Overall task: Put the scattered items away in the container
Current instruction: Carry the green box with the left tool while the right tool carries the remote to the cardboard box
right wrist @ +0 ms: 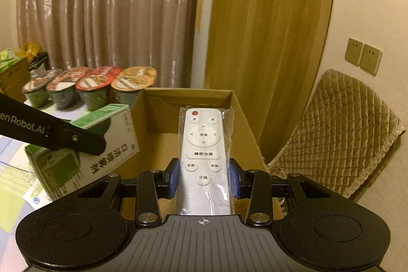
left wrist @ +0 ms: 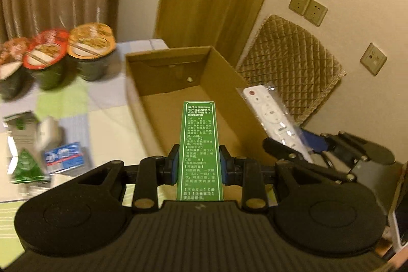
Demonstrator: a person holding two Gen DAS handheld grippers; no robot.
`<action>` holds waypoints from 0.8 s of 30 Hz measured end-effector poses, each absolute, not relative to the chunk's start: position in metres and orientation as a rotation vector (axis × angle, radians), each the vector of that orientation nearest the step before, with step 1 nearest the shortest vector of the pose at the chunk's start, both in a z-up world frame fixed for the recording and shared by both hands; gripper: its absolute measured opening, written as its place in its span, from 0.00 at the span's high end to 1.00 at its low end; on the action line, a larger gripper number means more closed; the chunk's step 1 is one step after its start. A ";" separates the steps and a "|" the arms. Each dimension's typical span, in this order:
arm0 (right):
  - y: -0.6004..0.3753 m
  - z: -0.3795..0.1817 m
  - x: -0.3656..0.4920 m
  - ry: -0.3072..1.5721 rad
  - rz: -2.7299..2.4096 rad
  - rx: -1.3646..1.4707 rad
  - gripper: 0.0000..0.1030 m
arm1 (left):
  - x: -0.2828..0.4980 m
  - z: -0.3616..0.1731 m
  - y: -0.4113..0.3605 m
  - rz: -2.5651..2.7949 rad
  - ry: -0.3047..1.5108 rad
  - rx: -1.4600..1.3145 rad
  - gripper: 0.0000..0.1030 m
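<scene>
- Four noodle cups [right wrist: 102, 87] are standing in a row at far left, clear of the box [right wrist: 244, 129].
- The left gripper [left wrist: 198, 165] is pinching one green carton [left wrist: 199, 144], reaching over the box's near edge.
- One open box is lying empty, floor free.
- The right gripper [right wrist: 203, 176] is pinching one bagged remote [right wrist: 203, 144] above the box's near right edge.

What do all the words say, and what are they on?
"en Robot.AI": left gripper, seen from the right wrist.
"开", "关", "亮度", "辅助光源", "色温", "分段": remote buttons.
Green box: white Chinese print, mostly too small; "不良反应" readable.
Blue pack, noodle cups: too blurred.
</scene>
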State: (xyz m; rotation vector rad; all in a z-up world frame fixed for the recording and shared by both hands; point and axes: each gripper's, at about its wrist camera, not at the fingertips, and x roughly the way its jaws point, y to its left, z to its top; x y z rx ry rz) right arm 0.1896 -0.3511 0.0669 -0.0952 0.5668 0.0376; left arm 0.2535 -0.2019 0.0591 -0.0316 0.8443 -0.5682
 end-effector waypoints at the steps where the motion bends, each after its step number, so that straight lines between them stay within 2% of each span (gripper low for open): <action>1: -0.355 0.066 0.193 0.570 0.032 -0.092 0.59 | 0.257 0.056 -0.207 -0.569 0.848 -0.034 0.75; 9: -0.376 0.055 0.209 0.596 0.003 -0.070 0.59 | 0.277 0.037 -0.233 -0.572 0.843 -0.058 0.75; 12: -0.376 0.052 0.212 0.604 0.005 -0.069 0.59 | 0.278 0.037 -0.234 -0.565 0.828 -0.052 0.67; 24: -0.370 0.046 0.221 0.619 0.035 -0.055 0.59 | 0.272 0.041 -0.210 -0.522 0.825 -0.014 0.67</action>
